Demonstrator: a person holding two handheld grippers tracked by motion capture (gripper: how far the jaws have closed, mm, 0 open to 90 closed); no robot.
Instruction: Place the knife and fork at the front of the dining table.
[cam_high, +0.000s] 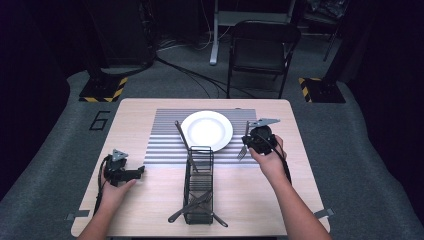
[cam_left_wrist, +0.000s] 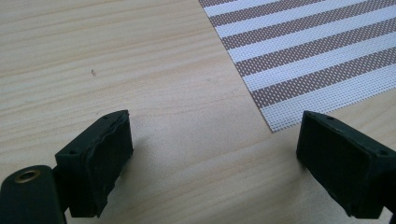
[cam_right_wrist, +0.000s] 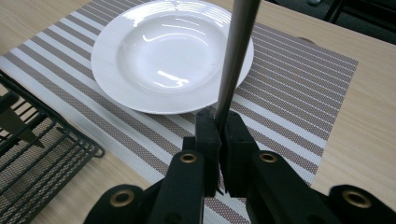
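Fork (cam_high: 243, 148): clamped by its handle (cam_right_wrist: 233, 60) between the closed jaws of the right gripper (cam_high: 259, 138), with the tines hanging down over the striped placemat (cam_high: 165, 145), just beside the right rim of the white plate (cam_high: 206, 130). Left gripper (cam_high: 131, 173): jaws apart, nothing between them, resting on the bare wooden table (cam_high: 135, 120) near the placemat's near-left corner (cam_left_wrist: 275, 126). A black wire basket (cam_high: 199, 187) holding cutlery stands at centre front.

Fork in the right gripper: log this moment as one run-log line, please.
right gripper: shut on fork | position: over striped placemat, right of white plate | left gripper: open, empty, on table | caddy: holds cutlery
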